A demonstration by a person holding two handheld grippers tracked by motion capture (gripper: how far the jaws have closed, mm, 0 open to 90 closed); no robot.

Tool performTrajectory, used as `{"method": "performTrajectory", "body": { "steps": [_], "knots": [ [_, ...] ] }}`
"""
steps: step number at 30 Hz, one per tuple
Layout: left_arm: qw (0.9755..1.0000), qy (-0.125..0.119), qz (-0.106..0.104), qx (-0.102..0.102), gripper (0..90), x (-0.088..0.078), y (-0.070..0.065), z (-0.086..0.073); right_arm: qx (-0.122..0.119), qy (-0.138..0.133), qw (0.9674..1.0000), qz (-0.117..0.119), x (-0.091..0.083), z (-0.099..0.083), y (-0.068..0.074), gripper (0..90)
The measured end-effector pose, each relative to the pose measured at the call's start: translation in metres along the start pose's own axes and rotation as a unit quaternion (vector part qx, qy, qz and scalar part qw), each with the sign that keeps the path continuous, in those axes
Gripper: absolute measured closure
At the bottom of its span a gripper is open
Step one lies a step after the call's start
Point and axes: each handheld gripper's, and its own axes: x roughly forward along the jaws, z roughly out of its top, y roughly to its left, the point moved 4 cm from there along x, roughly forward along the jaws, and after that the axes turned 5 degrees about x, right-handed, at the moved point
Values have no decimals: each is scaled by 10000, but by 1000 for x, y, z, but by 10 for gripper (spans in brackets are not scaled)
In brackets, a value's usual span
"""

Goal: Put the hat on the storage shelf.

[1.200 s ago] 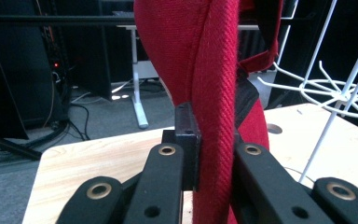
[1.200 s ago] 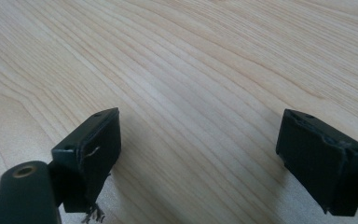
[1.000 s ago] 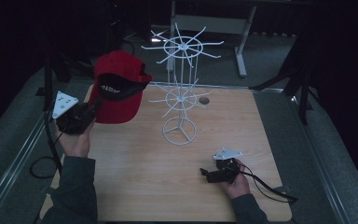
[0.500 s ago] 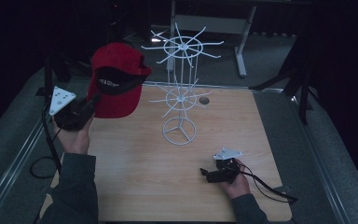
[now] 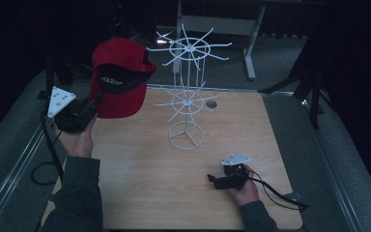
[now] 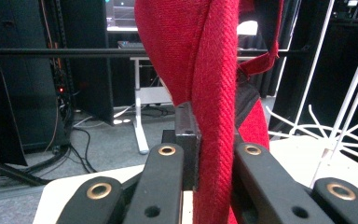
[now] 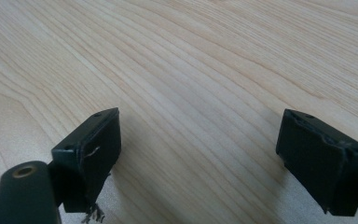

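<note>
With the left tongs [image 5: 92,104] clamped on the red cap [image 5: 118,79], carried toward the wire rack [image 5: 187,92] just beyond them, hooking it on a prong likely comes next, while the right tongs [image 7: 200,149] rest apart on the tabletop [image 5: 140,179].

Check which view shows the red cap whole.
High view: the whole red cap hangs from the left gripper beside the wire rack. The left gripper view gives a close strip of cap fabric clamped between its jaws.
</note>
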Motion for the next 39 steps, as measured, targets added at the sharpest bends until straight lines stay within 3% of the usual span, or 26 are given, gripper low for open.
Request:
{"method": "performTrajectory", "body": {
  "steps": [39],
  "knots": [
    [9996,-261,97,-68,862,6,1,23,-4,-4,10000,2,0,0,0,137]
  ]
}}
